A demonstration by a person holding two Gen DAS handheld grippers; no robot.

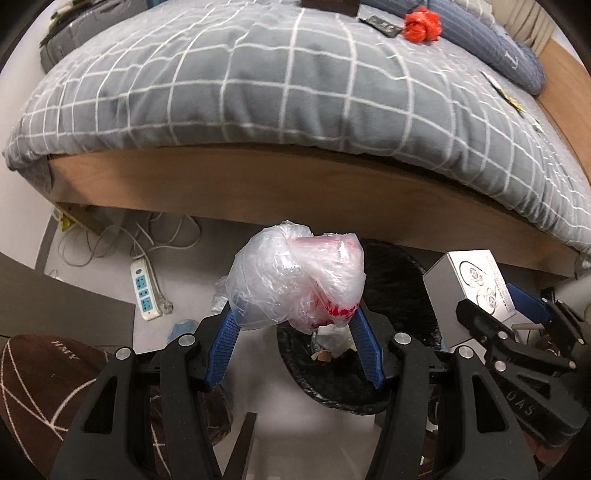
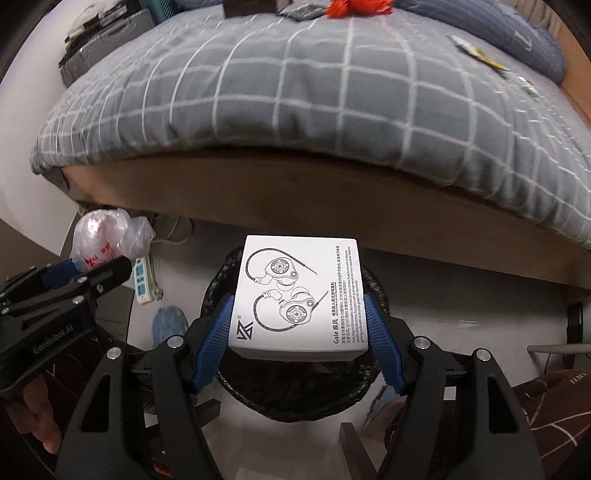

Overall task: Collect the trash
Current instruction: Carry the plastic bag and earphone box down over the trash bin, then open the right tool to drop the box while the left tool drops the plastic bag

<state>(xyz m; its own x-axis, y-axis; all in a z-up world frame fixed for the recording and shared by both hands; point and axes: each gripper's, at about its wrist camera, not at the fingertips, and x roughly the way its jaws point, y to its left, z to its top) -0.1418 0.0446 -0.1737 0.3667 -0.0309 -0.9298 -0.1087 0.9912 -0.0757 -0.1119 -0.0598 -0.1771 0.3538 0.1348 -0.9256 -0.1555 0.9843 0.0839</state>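
Though crumpled, clear red-printed bag (image 1: pixel 295 280)

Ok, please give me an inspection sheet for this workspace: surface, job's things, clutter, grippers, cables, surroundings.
Surface: pale floor beside a bed; grey checked duvet on top.
Job's things: crumpled clear plastic bag and white earphone box, both held above the black-lined trash bin; the bin already holds scraps.
Clutter: red crumpled wrapper and dark flat packets lie on the duvet.
Grippers: left hand-held gripper shut on the bag; right hand-held gripper shut on the box.
Cables: white power strip with loose cords on the floor under the bed edge.
Surroundings: wooden bed frame, blue pillow, brown patterned fabric.
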